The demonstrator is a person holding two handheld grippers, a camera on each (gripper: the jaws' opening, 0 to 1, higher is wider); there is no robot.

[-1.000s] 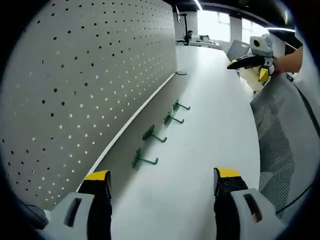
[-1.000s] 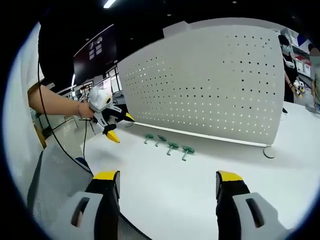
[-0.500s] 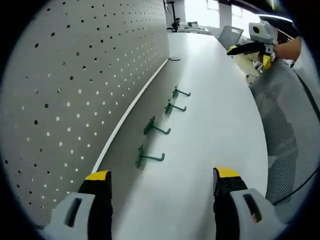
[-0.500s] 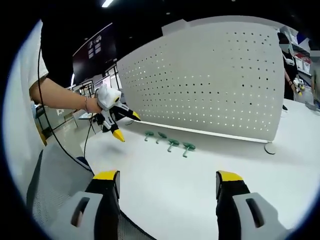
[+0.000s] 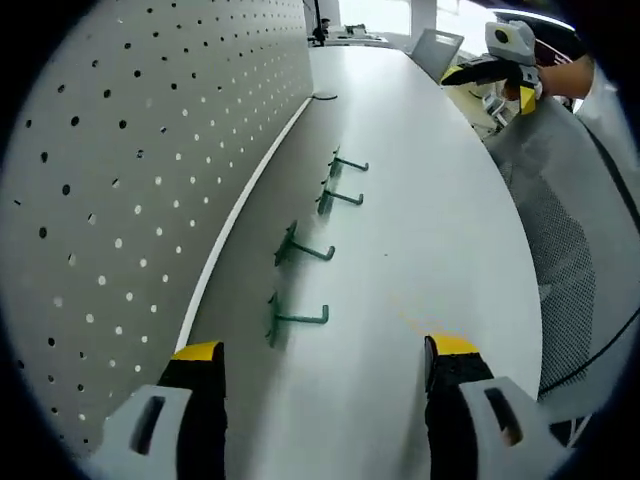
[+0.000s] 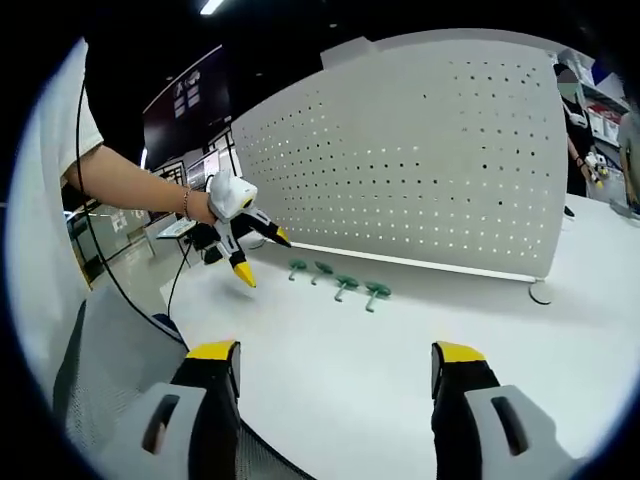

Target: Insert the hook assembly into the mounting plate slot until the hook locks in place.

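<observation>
Four green hooks (image 5: 300,250) lie in a row on the white table (image 5: 430,240) beside the upright pegboard (image 5: 130,170).
Your left gripper (image 5: 318,372) and right gripper (image 6: 338,370) hover over the table, jaws spread, holding nothing.

White table (image 5: 440,220) with four green hooks (image 5: 300,250) beside an upright pegboard (image 5: 150,150).

From my remote seat, I see a long white table (image 5: 440,200) running toward bright windows (image 5: 375,14) at the top of the left gripper view. A grey mesh chair back (image 5: 575,250) fills the right edge there. In the right gripper view, a ceiling strip light (image 6: 209,6) glows at the upper left above a dark wall screen (image 6: 185,100), and shelving (image 6: 603,125) lines the far right.
</observation>
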